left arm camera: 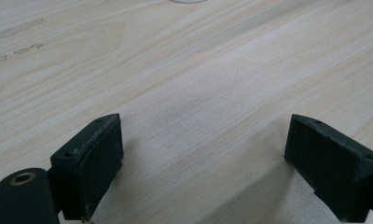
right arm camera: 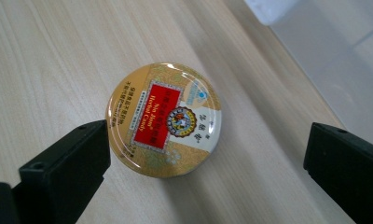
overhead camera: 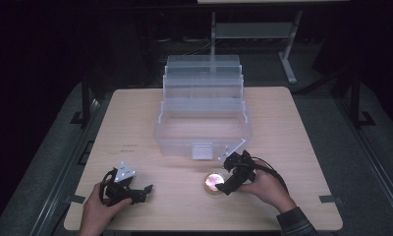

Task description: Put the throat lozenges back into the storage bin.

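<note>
Fingers (right arm camera: 63, 172) of the right gripper (right arm camera: 208, 168) stand wide open astride the round tin (right arm camera: 163, 119) on the desk (overhead camera: 293, 147), nothing gripped; approach step, closing judged next; left gripper (left arm camera: 203, 163) open, empty.

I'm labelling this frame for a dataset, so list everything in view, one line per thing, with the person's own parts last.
table: one, light wood, centre of the high view.
storage box: one, clear plastic, tiered trays open, at the table's middle and far side.
candy tin: one, round, gold with a red label, on the table in front of the box, between the right gripper's open jaws.
metal frame: one, grey, on the floor behind the table.
left gripper: one, black, open, low over bare tabletop, near left.
right gripper: one, black, open.
hands: two, at the near edge, one on each gripper.
</note>
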`<state>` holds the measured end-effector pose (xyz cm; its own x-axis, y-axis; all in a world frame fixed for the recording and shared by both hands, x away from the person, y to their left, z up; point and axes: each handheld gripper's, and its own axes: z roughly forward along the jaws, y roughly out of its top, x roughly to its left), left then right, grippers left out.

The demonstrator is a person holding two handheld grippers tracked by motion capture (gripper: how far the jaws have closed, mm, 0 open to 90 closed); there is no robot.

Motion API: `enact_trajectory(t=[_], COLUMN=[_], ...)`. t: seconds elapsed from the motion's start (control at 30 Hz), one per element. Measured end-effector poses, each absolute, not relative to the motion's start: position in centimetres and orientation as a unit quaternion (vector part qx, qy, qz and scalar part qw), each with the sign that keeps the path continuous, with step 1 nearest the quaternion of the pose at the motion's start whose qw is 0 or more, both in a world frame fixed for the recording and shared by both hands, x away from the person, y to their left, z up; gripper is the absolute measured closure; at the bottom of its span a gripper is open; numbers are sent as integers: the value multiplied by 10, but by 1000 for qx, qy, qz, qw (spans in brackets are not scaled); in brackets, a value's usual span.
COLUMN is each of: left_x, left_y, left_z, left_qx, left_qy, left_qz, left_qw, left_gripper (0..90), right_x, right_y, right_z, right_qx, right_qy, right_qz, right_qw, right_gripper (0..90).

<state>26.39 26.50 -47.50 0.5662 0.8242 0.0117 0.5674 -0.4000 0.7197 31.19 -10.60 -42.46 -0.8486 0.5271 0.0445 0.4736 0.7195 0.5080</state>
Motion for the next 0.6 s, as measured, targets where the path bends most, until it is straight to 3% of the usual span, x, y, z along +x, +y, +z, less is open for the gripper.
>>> enact_trajectory(t=[0.6], left_x=[264], left_y=[265], left_z=[-475], left_qx=[816], left_qy=[427], left_qz=[186], left_qw=[343], left_gripper=[105], right_x=[311], right_y=[-84], right_z=[-437], right_qx=[254], right_qy=[937], right_qz=[238], right_qw=[39], right_gripper=[1])
